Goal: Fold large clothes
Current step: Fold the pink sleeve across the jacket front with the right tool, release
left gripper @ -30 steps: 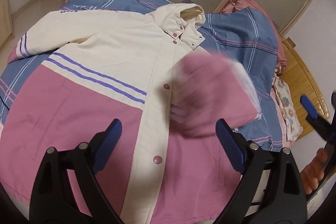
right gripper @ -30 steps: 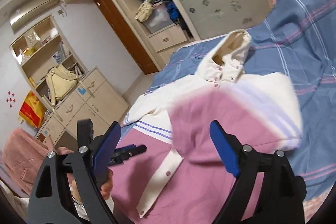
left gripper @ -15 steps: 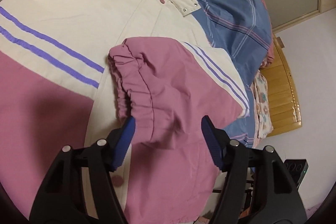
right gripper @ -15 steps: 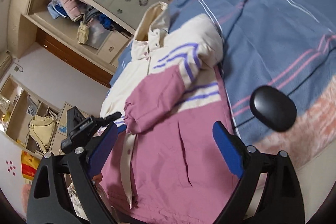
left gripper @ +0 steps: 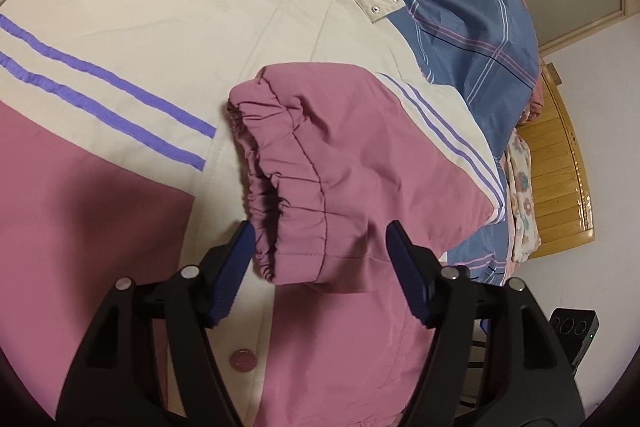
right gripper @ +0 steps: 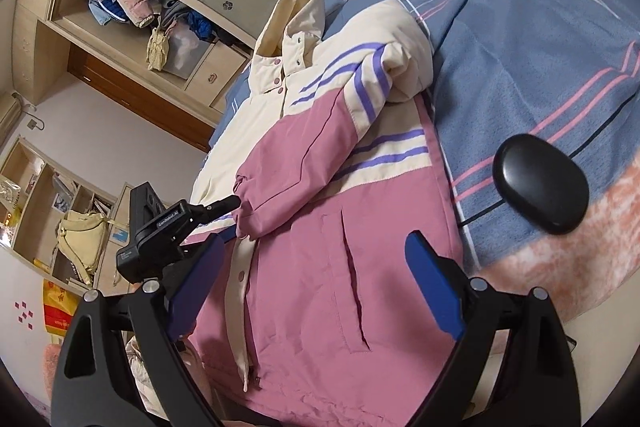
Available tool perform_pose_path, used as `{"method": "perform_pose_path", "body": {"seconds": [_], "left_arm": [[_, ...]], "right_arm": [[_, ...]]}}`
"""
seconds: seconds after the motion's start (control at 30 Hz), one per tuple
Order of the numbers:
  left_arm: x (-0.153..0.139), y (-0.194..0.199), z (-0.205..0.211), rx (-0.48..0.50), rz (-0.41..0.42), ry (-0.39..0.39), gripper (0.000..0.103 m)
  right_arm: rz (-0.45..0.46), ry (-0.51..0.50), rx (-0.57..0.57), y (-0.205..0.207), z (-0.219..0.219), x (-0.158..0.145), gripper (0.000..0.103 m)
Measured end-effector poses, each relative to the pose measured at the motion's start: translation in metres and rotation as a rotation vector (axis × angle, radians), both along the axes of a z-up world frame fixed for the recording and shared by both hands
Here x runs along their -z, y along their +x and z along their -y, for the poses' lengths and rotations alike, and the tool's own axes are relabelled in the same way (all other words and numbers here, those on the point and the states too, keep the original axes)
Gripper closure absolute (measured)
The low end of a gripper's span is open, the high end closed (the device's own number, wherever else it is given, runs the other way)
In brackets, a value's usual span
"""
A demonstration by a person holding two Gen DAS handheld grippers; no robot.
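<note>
A cream and pink jacket (left gripper: pixel 140 27) with purple stripes lies face up on the bed, collar at the far end. Its right sleeve (left gripper: pixel 340 155) is folded across the chest, the elastic cuff near the snap placket. My left gripper (left gripper: pixel 320 271) is open, its fingers on either side of the cuff, nothing clamped. The right wrist view shows the same jacket (right gripper: pixel 340 267), the folded sleeve (right gripper: pixel 304 163) and the left gripper (right gripper: pixel 228 203) at the cuff. My right gripper (right gripper: pixel 316 291) is open and empty above the jacket's pink lower half.
A blue plaid blanket (right gripper: pixel 520 27) covers the bed. A black oval case (right gripper: pixel 540 183) lies on it right of the jacket. A wooden headboard (left gripper: pixel 568 167) and floral cloth (left gripper: pixel 520 195) are at the right. An open wardrobe (right gripper: pixel 160 27) and shelves stand beyond the bed.
The sleeve swung over and came to rest folded on the chest. My left gripper moved down and in to the cuff. My right gripper drew back toward the hem side.
</note>
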State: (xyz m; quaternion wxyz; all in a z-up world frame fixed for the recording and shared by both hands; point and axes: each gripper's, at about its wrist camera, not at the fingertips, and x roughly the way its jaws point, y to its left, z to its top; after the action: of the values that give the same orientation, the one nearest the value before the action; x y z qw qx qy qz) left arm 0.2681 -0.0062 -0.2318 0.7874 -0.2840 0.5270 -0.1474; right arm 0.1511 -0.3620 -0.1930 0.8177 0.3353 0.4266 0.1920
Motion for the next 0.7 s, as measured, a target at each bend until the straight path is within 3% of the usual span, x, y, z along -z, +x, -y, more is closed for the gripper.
{"method": "perform_pose_path", "body": {"seconds": [0.03, 0.07, 0.13, 0.27, 0.3, 0.33, 0.43, 0.5, 0.57, 0.63, 0.67, 0.7], "left_arm": [[0.000, -0.001, 0.002, 0.004, -0.001, 0.002, 0.065], [0.002, 0.001, 0.003, 0.024, -0.005, -0.020, 0.071], [0.005, 0.002, 0.005, 0.046, -0.010, -0.056, 0.073], [0.000, 0.007, 0.009, 0.038, 0.023, -0.035, 0.074], [-0.003, 0.010, 0.008, 0.030, 0.038, -0.040, 0.080], [-0.007, 0.012, 0.007, 0.026, 0.063, -0.050, 0.101], [-0.034, 0.024, -0.003, -0.025, 0.223, -0.084, 0.102], [-0.051, 0.032, -0.010, -0.089, 0.282, -0.020, 0.102], [-0.056, 0.033, -0.017, -0.110, 0.248, -0.069, 0.092], [-0.061, 0.027, -0.017, -0.107, 0.241, -0.072, 0.027], [-0.064, 0.020, -0.014, -0.111, 0.254, -0.036, 0.017], [-0.067, 0.012, -0.011, -0.107, 0.272, -0.006, 0.014]], "right_arm": [[-0.007, 0.006, 0.001, 0.000, -0.001, 0.002, 0.011], [-0.015, 0.014, 0.001, 0.001, -0.001, 0.004, 0.011], [-0.025, 0.015, -0.001, 0.001, -0.004, 0.006, 0.011], [-0.017, -0.024, 0.001, 0.000, -0.009, 0.003, 0.011], [-0.015, -0.030, 0.001, -0.001, -0.010, 0.002, 0.011], [-0.014, -0.031, 0.001, -0.001, -0.010, 0.003, 0.011], [-0.034, -0.012, 0.010, -0.002, -0.008, 0.009, 0.011], [-0.051, 0.002, 0.017, -0.002, -0.006, 0.012, 0.011], [-0.052, -0.003, 0.022, -0.005, -0.004, 0.012, 0.011], [-0.042, -0.021, 0.030, -0.006, -0.003, 0.010, 0.011], [-0.040, -0.032, 0.035, -0.006, -0.002, 0.009, 0.011], [-0.041, -0.036, 0.038, -0.006, -0.002, 0.010, 0.011]]}}
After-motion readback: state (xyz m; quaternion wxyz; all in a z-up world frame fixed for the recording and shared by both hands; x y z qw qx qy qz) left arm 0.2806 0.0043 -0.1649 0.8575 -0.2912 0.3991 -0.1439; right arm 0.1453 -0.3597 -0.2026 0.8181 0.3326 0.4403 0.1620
